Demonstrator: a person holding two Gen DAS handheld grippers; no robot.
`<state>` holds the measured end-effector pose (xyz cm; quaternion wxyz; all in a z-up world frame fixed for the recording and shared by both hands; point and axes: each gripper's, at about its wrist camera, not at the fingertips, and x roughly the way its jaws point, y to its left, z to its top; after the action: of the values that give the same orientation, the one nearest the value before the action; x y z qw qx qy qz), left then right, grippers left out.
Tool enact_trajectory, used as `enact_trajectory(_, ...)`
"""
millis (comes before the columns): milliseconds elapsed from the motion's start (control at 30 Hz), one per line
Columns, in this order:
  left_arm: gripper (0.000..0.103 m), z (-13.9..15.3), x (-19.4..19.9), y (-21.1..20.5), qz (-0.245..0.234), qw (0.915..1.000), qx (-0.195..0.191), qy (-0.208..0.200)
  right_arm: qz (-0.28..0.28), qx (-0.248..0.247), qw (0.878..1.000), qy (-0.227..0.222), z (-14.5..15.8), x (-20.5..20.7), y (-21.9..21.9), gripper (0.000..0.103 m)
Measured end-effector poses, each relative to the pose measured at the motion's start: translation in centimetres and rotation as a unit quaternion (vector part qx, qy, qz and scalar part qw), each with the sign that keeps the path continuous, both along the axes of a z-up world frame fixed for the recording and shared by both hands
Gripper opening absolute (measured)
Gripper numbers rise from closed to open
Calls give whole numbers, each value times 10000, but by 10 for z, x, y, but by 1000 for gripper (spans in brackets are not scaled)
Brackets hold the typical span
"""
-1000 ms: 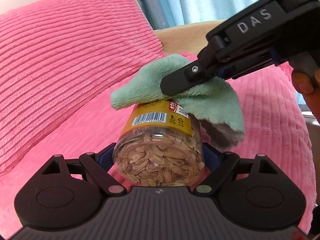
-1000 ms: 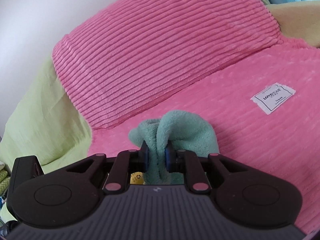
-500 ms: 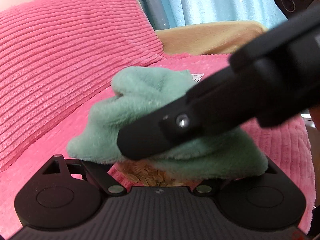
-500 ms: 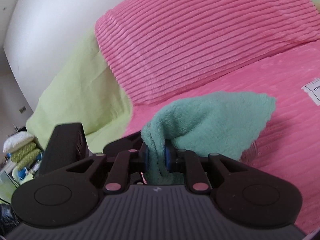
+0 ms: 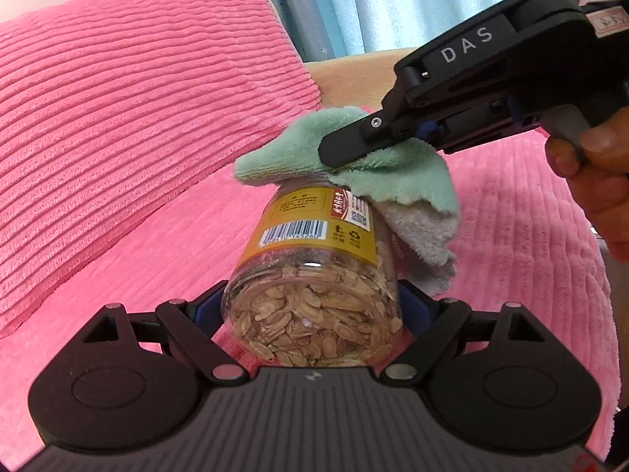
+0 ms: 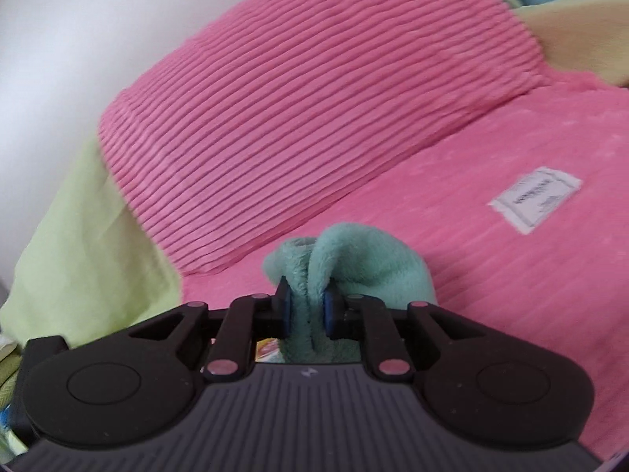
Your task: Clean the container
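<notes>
Jar (image 5: 314, 271): clear plastic, filled with pale sliced pieces, yellow label with barcode; base clamped between the blue pads of the left hand-held gripper (image 5: 314, 306), body tilted away from the camera, held above the pink bedspread (image 5: 188, 244).
Left hand-held gripper: jaws closed against both sides of the jar's lower end, pads touching the plastic.
Cloth (image 5: 369, 165): mint-green microfibre with a grey underside, draped over the far, upper end of the jar, one flap hanging down the jar's right side.
Right hand-held gripper (image 6: 308, 308): fingers pinched on a fold of the cloth; seen from the left wrist view as a black tool marked "DAS" (image 5: 464, 74) reaching in from the upper right, its tip pressed on the cloth directly over the jar's top.
Hand (image 5: 593, 181): at the right edge, wrapped round the right tool's handle, cut off by the frame.
Surroundings: ribbed pink pillow (image 6: 314, 118) behind the jar, lime-green sheet (image 6: 86, 251) to its left, blue curtain (image 5: 393, 4) at the back, white sewn label (image 6: 536, 198) on the bedspread.
Hidden: jar's lid and top fully covered by the cloth; jar almost wholly out of sight in the right wrist view, only a sliver of yellow label (image 6: 267, 348) showing under the fingers.
Hard to make out: print on the jar label and on the sewn label too small or blurred to read.
</notes>
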<state>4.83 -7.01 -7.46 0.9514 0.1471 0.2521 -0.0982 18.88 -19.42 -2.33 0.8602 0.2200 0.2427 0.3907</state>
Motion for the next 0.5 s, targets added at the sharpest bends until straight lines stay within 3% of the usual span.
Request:
enact_trajectory(200, 88, 1, 11, 5, 66, 10000, -21, 11, 167, -138, 9995, -220, 5, -9, 9, 14)
enact_trajectory(400, 88, 2, 22, 11, 129, 9999, -38, 17, 1117, -145, 9930, -368, 10, -30, 39, 14)
enact_trajectory(500, 88, 3, 25, 14, 94, 10000, -9, 3, 1095, -238, 9927, -444, 13, -32, 43, 13)
